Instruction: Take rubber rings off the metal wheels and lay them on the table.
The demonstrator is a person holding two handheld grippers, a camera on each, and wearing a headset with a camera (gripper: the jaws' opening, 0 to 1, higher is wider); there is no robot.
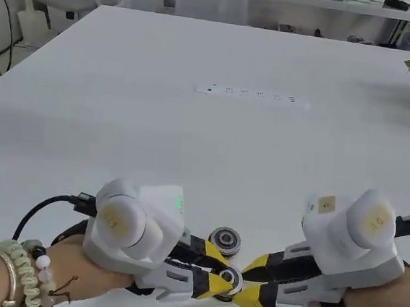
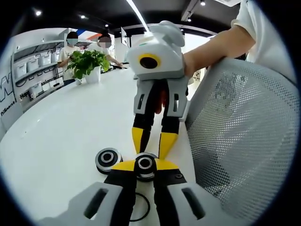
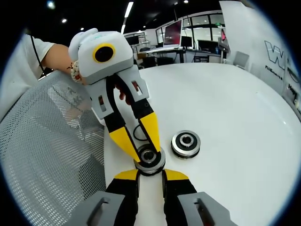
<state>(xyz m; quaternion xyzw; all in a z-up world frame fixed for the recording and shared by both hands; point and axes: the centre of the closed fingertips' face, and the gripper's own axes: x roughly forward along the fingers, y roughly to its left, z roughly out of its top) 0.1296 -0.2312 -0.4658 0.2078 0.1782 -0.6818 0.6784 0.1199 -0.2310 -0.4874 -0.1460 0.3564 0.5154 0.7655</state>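
Meeting tip to tip at the bottom centre of the head view, we find the left tool [image 1: 217,271] and the right tool [image 1: 246,281] on one metal wheel [image 1: 229,278] on the white desk [image 1: 206,139]. The left tool's jaws are clenched on that wheel. Whether the right tool's jaws pinch it or merely flank it, we cannot tell. A second wheel [image 1: 224,239] lies just above, and a loose rubber ring [image 2: 141,207] lies flat at the bottom of the left gripper view.
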